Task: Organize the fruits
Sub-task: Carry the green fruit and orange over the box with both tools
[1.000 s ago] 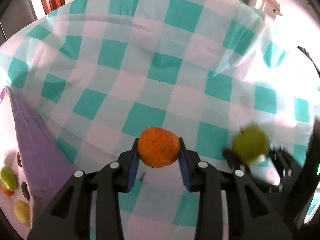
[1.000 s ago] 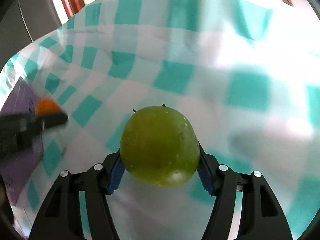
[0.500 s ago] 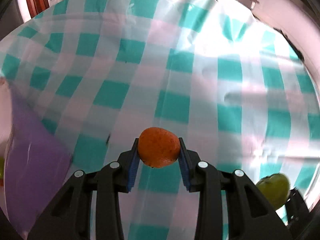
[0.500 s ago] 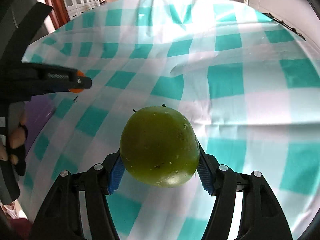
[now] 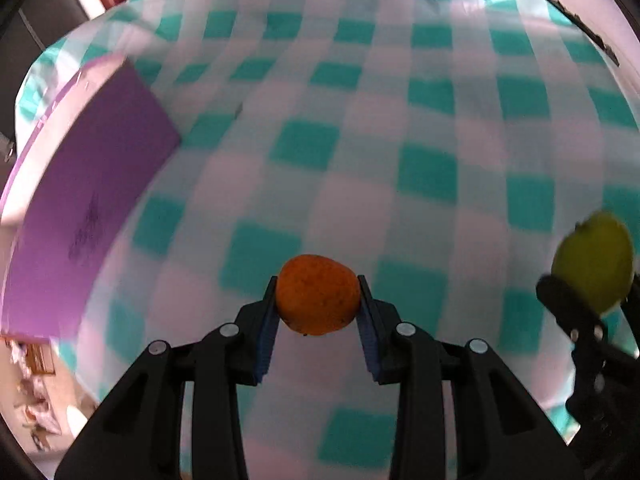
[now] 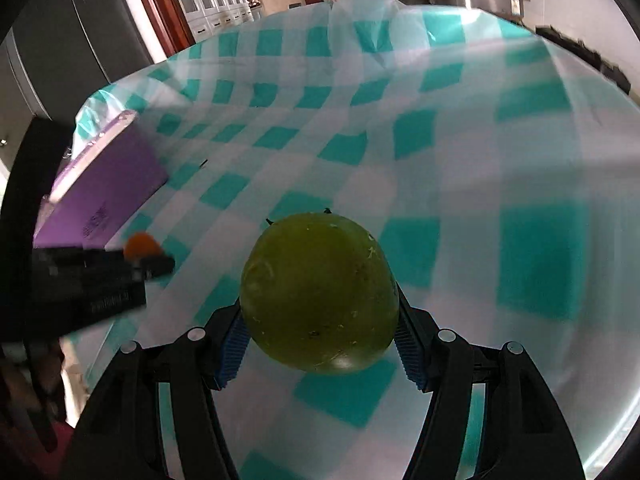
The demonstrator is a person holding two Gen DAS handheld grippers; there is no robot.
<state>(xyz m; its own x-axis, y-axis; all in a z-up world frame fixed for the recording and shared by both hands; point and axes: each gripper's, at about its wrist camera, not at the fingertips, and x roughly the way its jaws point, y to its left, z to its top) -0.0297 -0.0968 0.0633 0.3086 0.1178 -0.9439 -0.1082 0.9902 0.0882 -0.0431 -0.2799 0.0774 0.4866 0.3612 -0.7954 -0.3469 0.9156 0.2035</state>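
Left wrist view: my left fingers (image 5: 318, 308) pinch the orange fruit (image 5: 318, 294); purple box (image 5: 80, 208) at 10 o'clock, nearer than my right fingers (image 6: 318, 336), clamping the green fruit (image 6: 318, 292).

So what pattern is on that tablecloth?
The tablecloth has teal and white checks, clearest in the right wrist view.

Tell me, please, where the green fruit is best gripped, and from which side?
Grip the green fruit across its widest middle, coming from above and behind, as the right gripper does now. It is round and smooth, so jaws set on opposite sides at the broadest part should slip least. No stem clearly shows.
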